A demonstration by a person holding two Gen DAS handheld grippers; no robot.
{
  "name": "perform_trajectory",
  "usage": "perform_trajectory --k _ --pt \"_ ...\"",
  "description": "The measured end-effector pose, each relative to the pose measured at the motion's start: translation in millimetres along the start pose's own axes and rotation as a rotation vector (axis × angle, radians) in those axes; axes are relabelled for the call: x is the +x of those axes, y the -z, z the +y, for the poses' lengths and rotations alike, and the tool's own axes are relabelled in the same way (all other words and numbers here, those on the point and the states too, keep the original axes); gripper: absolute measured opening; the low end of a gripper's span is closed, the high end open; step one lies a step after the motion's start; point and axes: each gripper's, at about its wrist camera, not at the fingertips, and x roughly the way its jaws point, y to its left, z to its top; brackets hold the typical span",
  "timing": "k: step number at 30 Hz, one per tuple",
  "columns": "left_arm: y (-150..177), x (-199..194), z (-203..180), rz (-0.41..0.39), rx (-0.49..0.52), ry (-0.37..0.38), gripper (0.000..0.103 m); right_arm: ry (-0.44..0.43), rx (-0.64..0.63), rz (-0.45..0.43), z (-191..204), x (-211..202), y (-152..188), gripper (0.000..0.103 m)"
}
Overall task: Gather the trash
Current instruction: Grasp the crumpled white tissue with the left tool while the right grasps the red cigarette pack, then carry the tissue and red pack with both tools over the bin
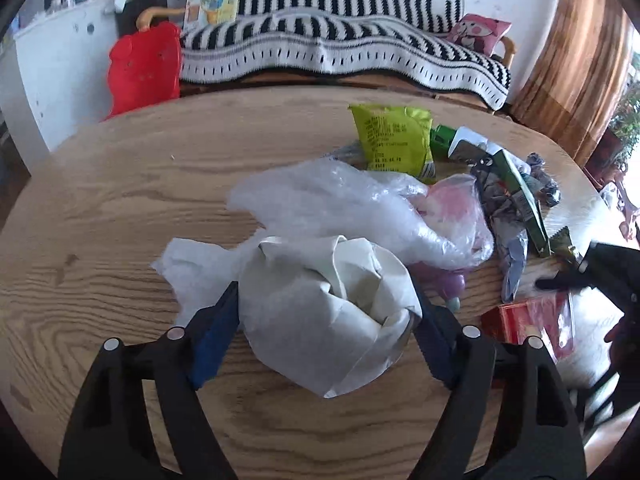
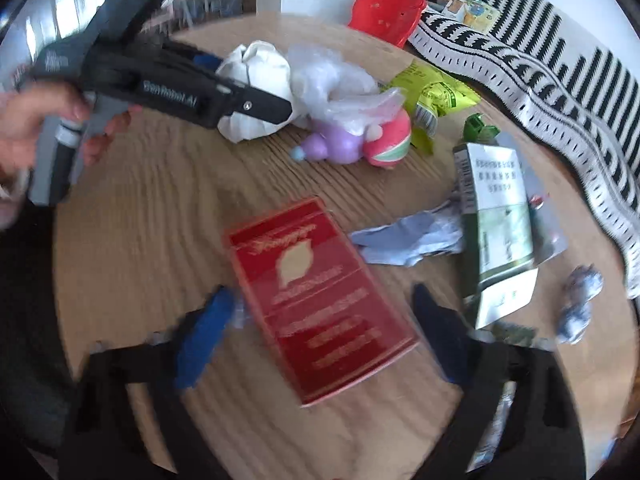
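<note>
**Both grippers down on the trash, neither grip sure**

The crumpled white paper wad [image 1: 328, 312] sat on the near part of the round wooden tabletop [image 1: 120, 208], right between the blue pads of the left gripper [image 1: 326, 316]. Its jaws stood fairly wide, one pad against each flank of the wad, it seemed. Whether they truly pressed or only brushed it, I could not say. And there was the worry: paper that loose gives way, so a light squeeze might have let it slip out on the lift. The thin clear plastic bag [image 1: 340, 200] lay up against the wad's far side and could have dragged along, pulling the pink-and-purple toy [image 2: 360, 140] with it.

Over to the right gripper [image 2: 320, 320]. The red carton [image 2: 320, 300] lay flat on the tabletop, between its jaws, which stood wide, with a visible gap at the left pad. The view was blurred, so the right pad's contact was anybody's guess, and I judged it not gripped. The carton sat skewed to the jaws, and a close from there could have spun it or pushed it sideways rather than caught it.

Further out lay the green-and-white box [image 2: 496, 232], the yellow-green snack pouch [image 1: 392, 140] and the crumpled blue-grey wrapper [image 2: 408, 240], all waiting.
</note>
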Motion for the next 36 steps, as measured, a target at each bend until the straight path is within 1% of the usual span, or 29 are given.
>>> perform_trajectory --k 1,3,7,9,12,14,18,21,25,28,31,32,34,36 --pt "0.8 -4.5 0.9 -0.013 0.003 -0.003 0.077 0.020 0.012 -0.006 1.5 -2.4 1.8 0.065" --pt "4.6 -15.5 3.8 -0.037 -0.007 0.006 0.077 0.012 0.042 -0.026 4.1 -7.2 4.8 0.063" --pt "9.1 -28.0 6.1 -0.051 -0.028 0.017 0.077 0.029 0.170 -0.073 3.8 -21.6 13.6 0.061" --pt "12.3 -32.6 2.0 -0.047 -0.028 0.023 0.077 0.032 0.244 -0.113 -0.4 -31.0 18.3 0.060" --pt "15.1 -40.4 -5.1 -0.046 -0.004 0.027 0.077 0.044 0.345 -0.155 -3.1 -41.5 28.5 0.059" --pt "15.9 -48.0 -9.1 -0.057 0.006 0.043 0.077 0.064 0.421 -0.189 -1.8 -49.4 38.0 0.059" --pt "21.5 -57.2 -16.6 -0.062 0.027 0.090 0.077 0.071 0.582 -0.263 -2.8 -65.3 59.7 0.059" --pt "24.9 -67.6 -30.6 -0.076 0.069 0.108 0.077 0.078 0.624 -0.285 -5.5 -80.3 66.7 0.059" --pt "27.4 -87.1 -50.7 -0.078 0.103 0.167 0.077 0.100 0.640 -0.331 -5.8 -117.8 76.6 0.059" --pt "33.3 -100.5 -73.3 -0.076 0.127 0.227 0.077 0.146 0.641 -0.376 1.3 -155.4 94.5 0.059" --pt "44.1 -108.8 -106.6 -0.050 0.151 0.305 0.077 0.179 0.668 -0.402 7.6 -185.3 118.3 0.059" --pt "49.5 -112.5 -124.0 -0.035 0.169 0.345 0.077 0.210 0.679 -0.411 12.6 -200.9 134.2 0.059" --pt "61.0 -120.7 -153.1 -0.018 0.212 0.411 0.077 0.257 0.714 -0.418 17.1 -219.3 157.4 0.059" --pt "80.5 -128.1 -192.8 0.010 0.282 0.481 0.077 0.302 0.801 -0.435 24.6 -242.0 197.9 0.059"
